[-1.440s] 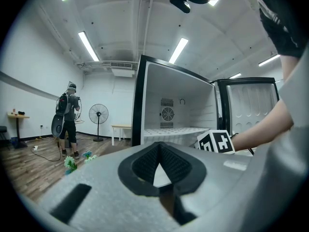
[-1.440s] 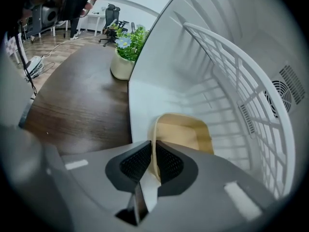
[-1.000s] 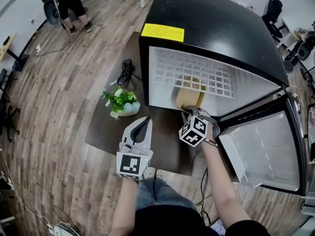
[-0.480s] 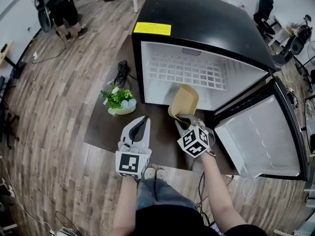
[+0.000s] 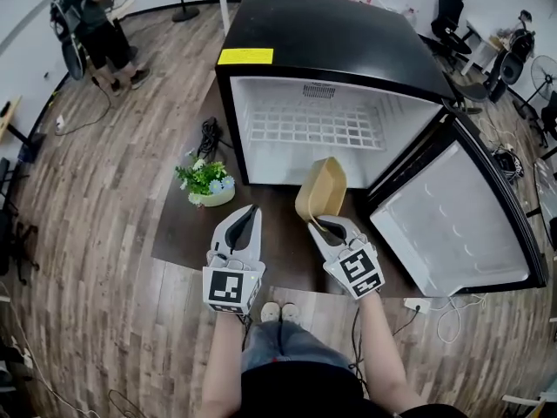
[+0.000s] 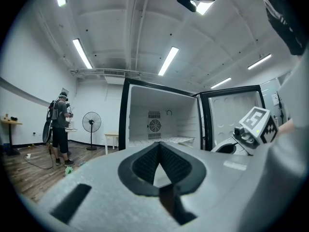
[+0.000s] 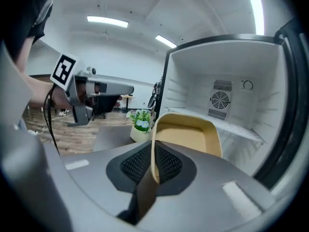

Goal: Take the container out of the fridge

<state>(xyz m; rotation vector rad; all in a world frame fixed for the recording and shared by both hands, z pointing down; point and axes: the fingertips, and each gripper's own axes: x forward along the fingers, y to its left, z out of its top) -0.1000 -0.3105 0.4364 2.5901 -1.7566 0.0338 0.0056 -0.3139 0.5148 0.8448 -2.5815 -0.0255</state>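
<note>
Open fridge, right tongs clamped on container rim, left tongs closed, empty

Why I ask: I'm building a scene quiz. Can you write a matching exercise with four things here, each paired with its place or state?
Things:
1. container
2. fridge door
3. potted plant
4. left gripper

Places or states:
A. shut, nothing in it
B. on the floor mat, left of the fridge
C. pinched at its rim by the right gripper
D. swung wide open

Pairs: 1-C, 2-D, 3-B, 4-A
</note>
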